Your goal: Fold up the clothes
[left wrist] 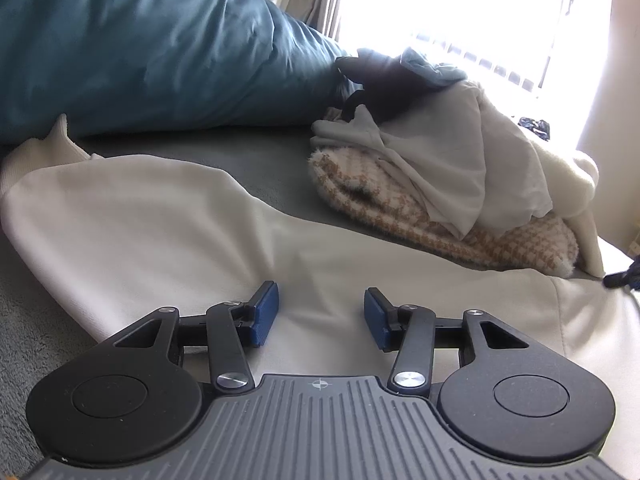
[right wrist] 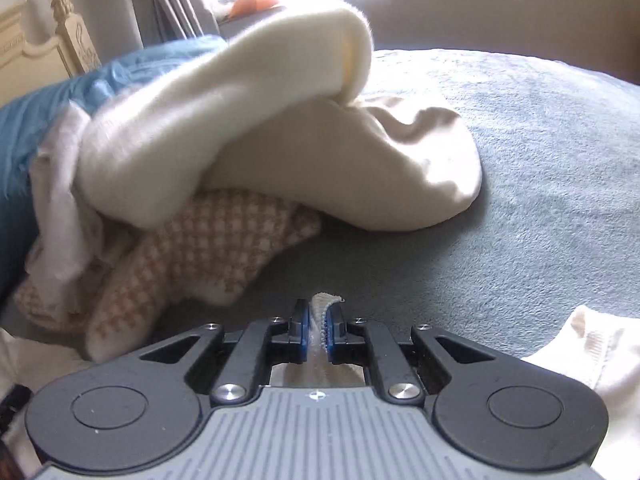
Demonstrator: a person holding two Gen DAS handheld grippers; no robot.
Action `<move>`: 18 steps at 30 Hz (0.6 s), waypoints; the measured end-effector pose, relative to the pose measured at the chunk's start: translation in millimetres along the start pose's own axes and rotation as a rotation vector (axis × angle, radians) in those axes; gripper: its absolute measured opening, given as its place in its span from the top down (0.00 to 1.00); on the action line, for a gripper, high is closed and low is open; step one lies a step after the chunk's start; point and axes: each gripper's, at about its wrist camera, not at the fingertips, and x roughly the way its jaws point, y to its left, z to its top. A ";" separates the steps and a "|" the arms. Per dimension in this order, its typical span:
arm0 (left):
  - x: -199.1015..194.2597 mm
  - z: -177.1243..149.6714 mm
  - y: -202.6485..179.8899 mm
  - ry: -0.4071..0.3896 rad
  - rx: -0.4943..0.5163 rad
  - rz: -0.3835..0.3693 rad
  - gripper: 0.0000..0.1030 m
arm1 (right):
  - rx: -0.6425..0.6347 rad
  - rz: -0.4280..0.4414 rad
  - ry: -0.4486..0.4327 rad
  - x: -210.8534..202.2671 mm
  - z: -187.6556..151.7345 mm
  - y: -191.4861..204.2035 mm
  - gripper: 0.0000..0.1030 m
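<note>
The clothes lie on a bed [right wrist: 540,152] covered with a grey, soft blanket. A cream garment [left wrist: 152,220] is spread flat on it, close to the left gripper [left wrist: 320,316]. The jaws of this gripper stand partly apart, and nothing is between the blue pads [left wrist: 264,314]; they are just above the cream cloth.

The right gripper [right wrist: 320,330] has its jaws almost together, and they pinch a thin edge of white ribbed cloth [right wrist: 326,302], which sticks up between the pads. Whether this edge belongs to the cream garment, I cannot tell.

Behind, there is a pile of clothes [left wrist: 440,184]: a fluffy piece with a brown and white check pattern [right wrist: 192,248] at the bottom, a pale grey piece [left wrist: 460,160] over it, and a thick cream piece [right wrist: 208,120] on top. A big teal duvet [left wrist: 140,40] lies beside the pile, touching it.

The room is bright. A window [left wrist: 460,12] with a curtain [right wrist: 168,4] gives strong light, so details there are washed out. A carved cream bedpost [right wrist: 68,20] stands at the bed's end.
</note>
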 end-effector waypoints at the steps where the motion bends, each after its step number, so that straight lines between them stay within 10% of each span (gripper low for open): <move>1: 0.4 0.2 0.0 0.000 0.000 0.000 0.54 | 0.008 -0.012 0.012 6.2 -3.0 -0.4 0.90; 10: -0.4 0.1 2.4 -0.005 -0.013 -0.009 0.54 | 0.242 0.029 -0.115 -28.8 17.4 -33.0 0.77; 18: -0.5 0.5 2.2 -0.006 -0.011 -0.007 0.54 | 0.008 0.196 0.154 -17.2 -0.9 15.7 0.77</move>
